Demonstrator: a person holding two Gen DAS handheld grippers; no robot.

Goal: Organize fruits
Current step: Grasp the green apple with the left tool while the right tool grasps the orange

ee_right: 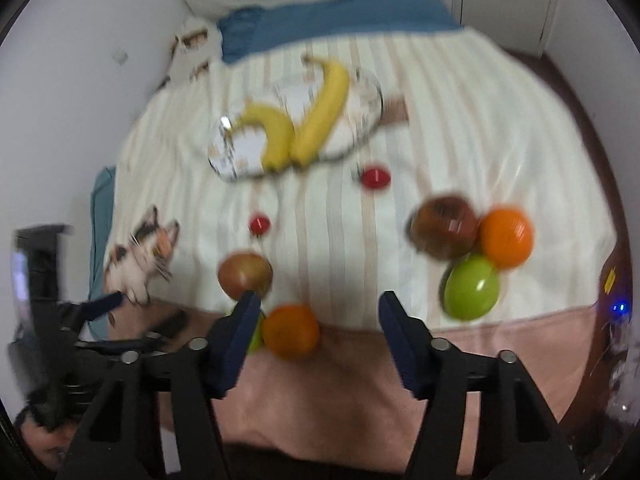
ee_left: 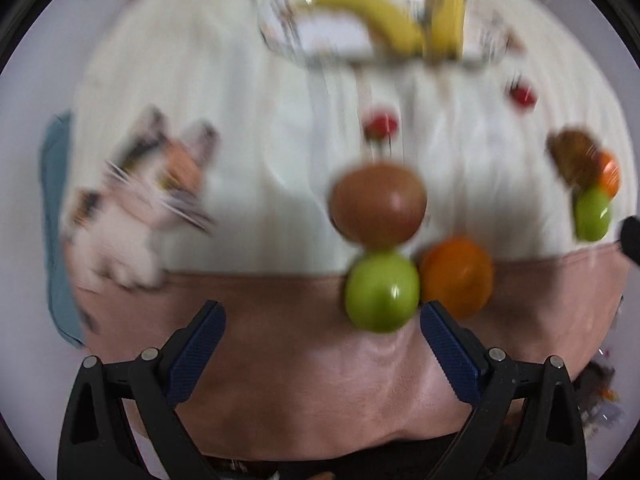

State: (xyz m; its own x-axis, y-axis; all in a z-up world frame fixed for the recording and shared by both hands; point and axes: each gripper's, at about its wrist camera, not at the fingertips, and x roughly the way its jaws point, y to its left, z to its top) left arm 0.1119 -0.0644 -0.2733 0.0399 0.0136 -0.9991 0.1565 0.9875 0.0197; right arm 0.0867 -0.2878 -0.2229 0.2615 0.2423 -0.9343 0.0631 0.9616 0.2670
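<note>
A cream cloth (ee_right: 328, 216) with faint vertical stripes covers the surface, ending toward the camera in a broad dusty-pink border (ee_right: 344, 384); a printed calico cat (ee_right: 144, 256) sits at its left side. Teal fabric (ee_right: 332, 20) is bunched at the far edge, and plain white walls (ee_right: 80, 100) close the room behind and to the left. Both views are smeared by motion blur. At the far end of the cloth a clear glass plate (ee_right: 236, 156) holds two bananas (ee_right: 320, 116). Two small red fruits (ee_right: 376, 178) lie apart on the stripes below it. In the near middle a brown apple (ee_left: 378, 202), a green apple (ee_left: 382, 292) and an orange (ee_left: 458, 278) touch one another at the border's edge; a second cluster of brown, orange and green fruit (ee_right: 472, 256) lies well to the right. The left tool (ee_left: 320, 344) hangs with its blue pads spread wide and nothing between them, the green apple just beside its right finger. The right tool (ee_right: 316, 320) is released too, its jaws apart around the near orange without pressing it.
</note>
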